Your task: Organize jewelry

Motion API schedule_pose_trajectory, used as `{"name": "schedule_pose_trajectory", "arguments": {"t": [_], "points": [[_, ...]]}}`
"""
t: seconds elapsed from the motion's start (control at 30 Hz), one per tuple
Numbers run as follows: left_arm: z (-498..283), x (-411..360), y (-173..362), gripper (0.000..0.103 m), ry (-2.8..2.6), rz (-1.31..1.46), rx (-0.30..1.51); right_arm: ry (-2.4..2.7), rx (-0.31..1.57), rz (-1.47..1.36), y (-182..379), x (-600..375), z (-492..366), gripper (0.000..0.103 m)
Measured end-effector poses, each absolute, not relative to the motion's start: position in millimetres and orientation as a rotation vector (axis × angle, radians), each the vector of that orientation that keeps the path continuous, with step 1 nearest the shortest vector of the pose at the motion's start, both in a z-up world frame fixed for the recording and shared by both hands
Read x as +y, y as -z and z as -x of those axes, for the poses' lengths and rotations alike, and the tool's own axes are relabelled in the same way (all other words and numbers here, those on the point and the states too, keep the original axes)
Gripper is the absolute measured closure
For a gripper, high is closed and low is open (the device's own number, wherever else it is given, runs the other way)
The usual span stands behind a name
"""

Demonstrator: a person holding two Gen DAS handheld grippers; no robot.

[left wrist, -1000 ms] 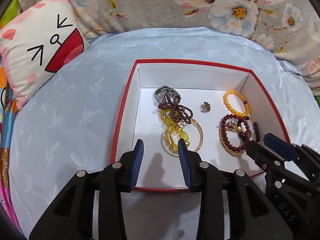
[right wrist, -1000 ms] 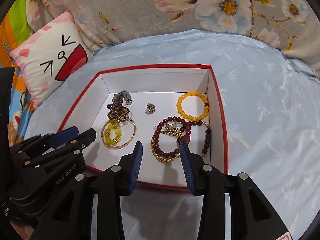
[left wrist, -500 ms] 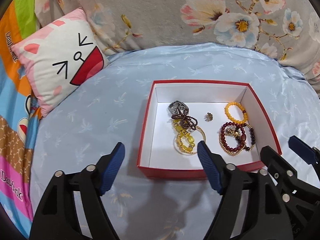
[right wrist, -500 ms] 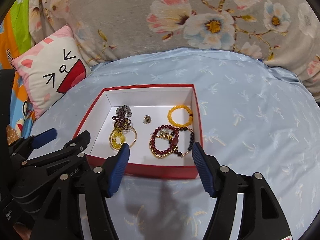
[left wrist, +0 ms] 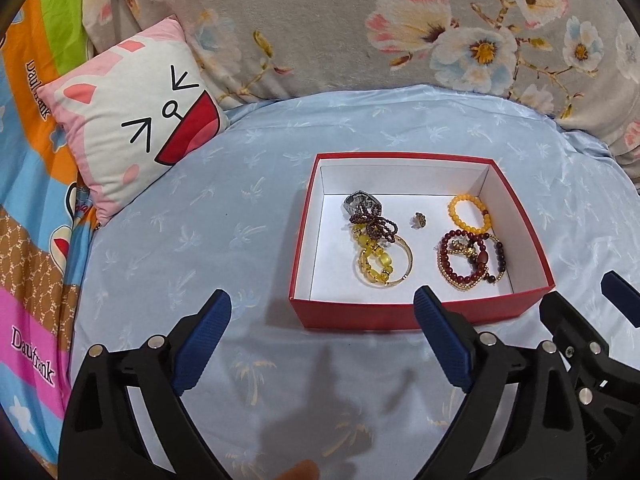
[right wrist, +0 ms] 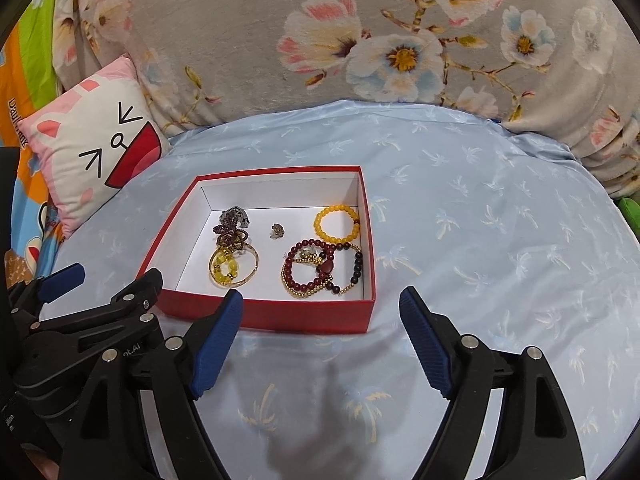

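On soft blue bed cover [left wrist: 168, 240], red cardboard box [left wrist: 416, 314] holds tangled bead bracelets [left wrist: 472, 258]. Left hand-held gripper [left wrist: 322, 344] and right hand-held gripper [right wrist: 320, 340] both spread wide, empty, near box front. Risk: snagging neighbouring strands; box tipping on bedding.

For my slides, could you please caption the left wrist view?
Open left gripper hovers before red box of beaded bracelets.

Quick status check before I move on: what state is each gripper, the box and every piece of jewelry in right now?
left gripper: open, empty, short of the box
right gripper: open, empty, short of the box
red box: lidless, upright on the blue sheet
yellow bead bracelet: flat, alone
dark red bead bracelets: piled together
gold bangle: tangled with yellow and purple beads
watch: partly buried
small charm: loose
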State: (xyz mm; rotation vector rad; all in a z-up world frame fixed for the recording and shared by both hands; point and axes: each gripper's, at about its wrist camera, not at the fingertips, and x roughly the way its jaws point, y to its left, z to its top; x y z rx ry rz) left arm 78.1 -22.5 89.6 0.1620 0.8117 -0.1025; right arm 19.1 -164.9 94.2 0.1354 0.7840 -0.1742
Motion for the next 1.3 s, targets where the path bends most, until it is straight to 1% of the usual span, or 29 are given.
{"name": "schedule_pose_trajectory", "arguments": {"t": [0.17,1.3], "points": [[-74.7,-19.7,-89.7,0.012,0.091,-0.155,0.815,0.183,0.775,-0.121,-96.9,-160.9,-15.3,0.025],[-74.3,-14.0,-85.7,0.012,0.064,-0.123,0.826,0.196,0.765,-0.120,-96.5,-158.6,-13.2,0.024]]}}
